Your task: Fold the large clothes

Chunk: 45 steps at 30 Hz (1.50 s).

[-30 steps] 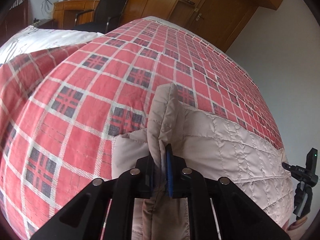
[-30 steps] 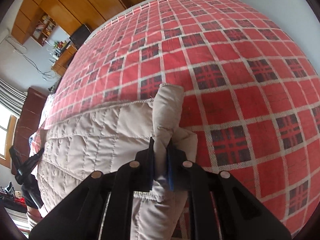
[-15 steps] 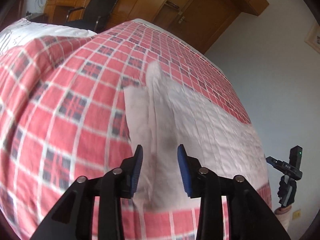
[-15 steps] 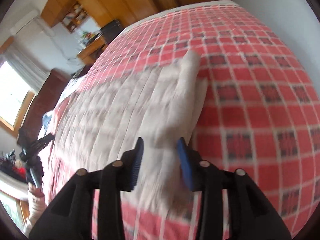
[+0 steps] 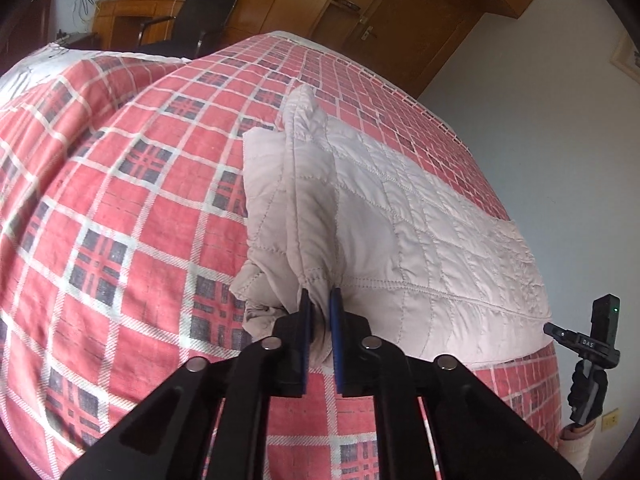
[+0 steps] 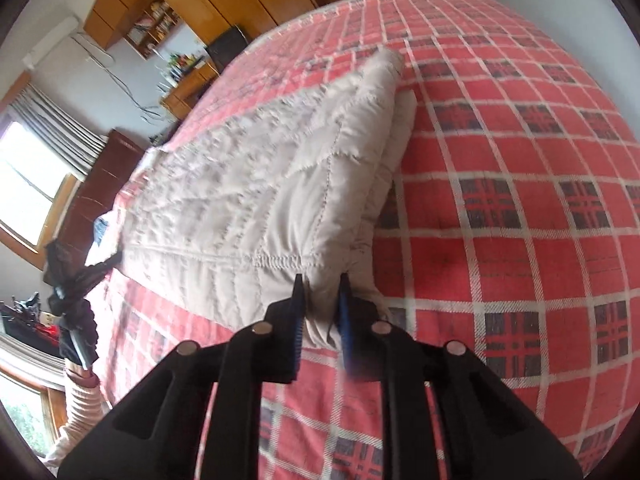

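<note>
**Quilted coat pinched at both near corners on the plaid bed**

The coat (image 5: 400, 216), pale beige and quilted, lies folded in a long band across my red plaid bedspread (image 5: 120, 208); its near edge faces both cameras, and its far corners rise in small peaks; under the top layer I see a second layer of the same fabric bunched at each end. My left gripper (image 5: 319, 312) has its blue-padded fingers (image 5: 305, 320) drawn almost together on a bunched near corner of the coat, cloth squeezed between them; my right gripper (image 6: 322, 300) pinches the other near corner, its fingers (image 6: 345, 312) a little wider apart with fabric filling the gap; the right view is blurred. In the left view the right gripper shows at the far right edge, in a dark-gloved hand (image 5: 586, 392); in the right view the left one shows at the far left, blurred. Beyond the bed stand a wooden wardrobe (image 5: 392, 16), a desk (image 5: 132, 20) with a black chair (image 5: 200, 16), and a window (image 6: 28, 168) with curtains.
</note>
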{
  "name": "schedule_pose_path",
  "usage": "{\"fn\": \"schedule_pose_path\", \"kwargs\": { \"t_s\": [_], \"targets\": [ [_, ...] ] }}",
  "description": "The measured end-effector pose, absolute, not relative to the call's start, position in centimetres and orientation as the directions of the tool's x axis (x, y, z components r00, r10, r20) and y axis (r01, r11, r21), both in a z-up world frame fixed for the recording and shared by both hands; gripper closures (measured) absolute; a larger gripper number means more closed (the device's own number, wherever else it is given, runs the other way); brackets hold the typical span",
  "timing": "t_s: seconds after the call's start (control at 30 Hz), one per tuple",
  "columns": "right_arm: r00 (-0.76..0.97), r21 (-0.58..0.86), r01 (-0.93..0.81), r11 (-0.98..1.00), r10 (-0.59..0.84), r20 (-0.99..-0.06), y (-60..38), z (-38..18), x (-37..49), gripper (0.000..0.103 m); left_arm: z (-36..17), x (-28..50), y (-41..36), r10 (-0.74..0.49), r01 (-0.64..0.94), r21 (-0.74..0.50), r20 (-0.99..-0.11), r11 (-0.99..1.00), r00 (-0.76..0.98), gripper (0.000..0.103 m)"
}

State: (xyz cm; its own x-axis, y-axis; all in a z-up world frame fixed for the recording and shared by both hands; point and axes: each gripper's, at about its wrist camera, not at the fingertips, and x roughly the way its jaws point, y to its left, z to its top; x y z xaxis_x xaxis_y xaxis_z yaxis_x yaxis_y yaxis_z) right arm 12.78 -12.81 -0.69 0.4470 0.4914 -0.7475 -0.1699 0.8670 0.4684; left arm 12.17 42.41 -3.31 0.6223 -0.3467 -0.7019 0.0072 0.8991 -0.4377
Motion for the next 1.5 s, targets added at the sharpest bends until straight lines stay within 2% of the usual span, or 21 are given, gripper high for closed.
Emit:
{"fn": "schedule_pose_path", "kwargs": {
  "t_s": [0.07, 0.27, 0.47, 0.57, 0.6, 0.63, 0.67, 0.73, 0.83, 0.97, 1.2, 1.43, 1.5],
  "targets": [
    [0.447, 0.486, -0.170, 0.857, 0.507, -0.737, -13.2, -0.3, 12.5, 0.091, -3.1, 11.8, 42.9, -0.367, 0.013, -0.461, -0.690, 0.887, 0.624, 0.096],
    [0.386, 0.432, -0.143, 0.890, 0.452, -0.804, -12.7, -3.4, 12.7, 0.092, -5.3, 11.8, 43.2, -0.376, 0.011, -0.456, -0.719, 0.890, 0.585, 0.097],
    [0.383, 0.460, -0.141, 0.877, 0.476, -0.791, -13.1, -3.9, 12.8, 0.090, -5.7, 11.7, 42.4, -0.342, 0.034, -0.401, -0.732, 0.916, 0.589, 0.095],
    [0.399, 0.483, -0.149, 0.863, 0.499, -0.769, -13.9, -2.8, 12.4, 0.079, -4.4, 11.1, 42.7, -0.347, 0.040, -0.406, -0.722, 0.913, 0.599, 0.083],
    [0.412, 0.488, -0.151, 0.860, 0.503, -0.759, -14.3, -2.5, 12.1, 0.069, -3.8, 10.6, 42.9, -0.357, 0.044, -0.418, -0.711, 0.907, 0.605, 0.077],
    [0.427, 0.494, -0.155, 0.856, 0.509, -0.748, -14.6, -2.0, 12.0, 0.053, -3.2, 10.5, 43.2, -0.368, 0.049, -0.432, -0.698, 0.900, 0.615, 0.073],
    [0.450, 0.503, -0.157, 0.850, 0.515, -0.729, -15.1, -1.3, 11.9, 0.048, -2.5, 10.4, 43.4, -0.376, 0.054, -0.443, -0.683, 0.895, 0.626, 0.064],
    [0.476, 0.511, -0.154, 0.845, 0.517, -0.712, -15.6, -0.4, 12.2, 0.046, -1.6, 10.7, 43.9, -0.371, 0.051, -0.448, -0.666, 0.893, 0.647, 0.051],
    [0.471, 0.565, -0.138, 0.813, 0.556, -0.685, -16.6, -0.2, 14.0, 0.040, -1.0, 12.5, 44.3, -0.368, 0.048, -0.448, -0.666, 0.893, 0.649, 0.045],
    [0.463, 0.593, -0.098, 0.799, 0.564, -0.684, -17.3, -1.0, 16.6, 0.037, -2.0, 15.7, 44.2, -0.410, 0.051, -0.480, -0.683, 0.876, 0.604, 0.040],
    [0.407, 0.658, -0.054, 0.751, 0.618, -0.672, -17.5, -4.1, 20.0, 0.035, -4.9, 19.6, 45.1, -0.471, 0.013, -0.559, -0.686, 0.829, 0.554, 0.037],
    [0.357, 0.713, -0.058, 0.699, 0.681, -0.639, -16.4, -6.1, 22.0, 0.035, -6.8, 21.9, 45.1, -0.527, 0.014, -0.611, -0.671, 0.791, 0.522, 0.027],
    [0.356, 0.717, -0.073, 0.693, 0.690, -0.630, -15.6, -6.3, 22.2, 0.039, -6.9, 22.2, 44.5, -0.534, 0.021, -0.612, -0.671, 0.790, 0.514, 0.026]
  ]
}}
